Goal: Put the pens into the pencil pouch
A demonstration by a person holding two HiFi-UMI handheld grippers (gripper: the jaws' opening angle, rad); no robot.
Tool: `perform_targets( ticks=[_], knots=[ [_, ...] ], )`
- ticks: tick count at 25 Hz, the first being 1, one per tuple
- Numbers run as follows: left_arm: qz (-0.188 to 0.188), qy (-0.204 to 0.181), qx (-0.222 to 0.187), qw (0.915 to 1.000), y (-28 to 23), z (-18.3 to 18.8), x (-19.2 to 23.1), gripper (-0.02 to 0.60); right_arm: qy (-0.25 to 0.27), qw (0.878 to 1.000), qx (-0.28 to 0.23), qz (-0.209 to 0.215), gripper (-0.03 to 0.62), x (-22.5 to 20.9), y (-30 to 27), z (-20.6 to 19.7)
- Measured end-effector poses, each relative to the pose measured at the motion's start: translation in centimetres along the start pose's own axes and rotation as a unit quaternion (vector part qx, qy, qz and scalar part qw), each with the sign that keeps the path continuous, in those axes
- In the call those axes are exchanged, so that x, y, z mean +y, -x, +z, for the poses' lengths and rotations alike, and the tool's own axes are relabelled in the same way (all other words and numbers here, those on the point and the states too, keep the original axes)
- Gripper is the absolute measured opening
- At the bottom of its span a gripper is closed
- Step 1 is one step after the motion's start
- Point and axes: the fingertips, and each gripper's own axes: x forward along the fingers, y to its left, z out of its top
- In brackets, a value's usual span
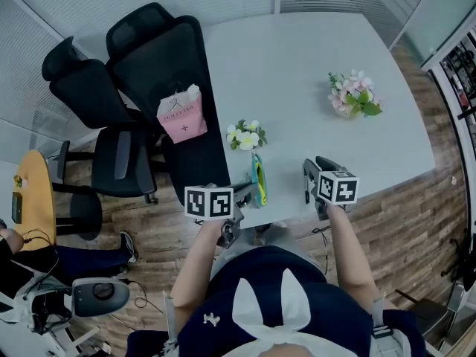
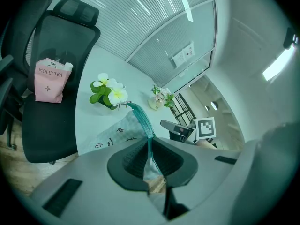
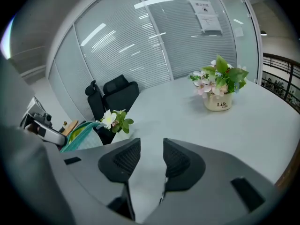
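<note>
The teal pencil pouch (image 1: 257,181) lies near the front edge of the pale table (image 1: 312,73), its zip edge raised. My left gripper (image 1: 244,194) is shut on that zip edge; in the left gripper view the teal fabric (image 2: 140,121) runs straight into the closed jaws (image 2: 150,146). My right gripper (image 1: 316,168) hovers just right of the pouch, tilted down at the table. In the right gripper view its jaws (image 3: 152,149) stand open with only bare table between them, and the pouch (image 3: 79,134) is to their left. No pen shows plainly in any view.
A small pot of white flowers (image 1: 245,134) stands just behind the pouch. A pot of pink flowers (image 1: 353,95) sits at the far right. Two black office chairs (image 1: 149,65) stand left of the table, one bearing a pink paper bag (image 1: 181,114).
</note>
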Motion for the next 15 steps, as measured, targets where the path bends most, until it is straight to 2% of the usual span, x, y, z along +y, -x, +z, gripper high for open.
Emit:
perform_targets(
  ticks=[15],
  knots=[
    [0.011, 0.008, -0.006, 0.9999, -0.6, 0.2, -0.2, 0.044, 0.010, 0.998, 0.062, -0.023, 0.153, -2.6, -4.9, -3.3]
  ],
)
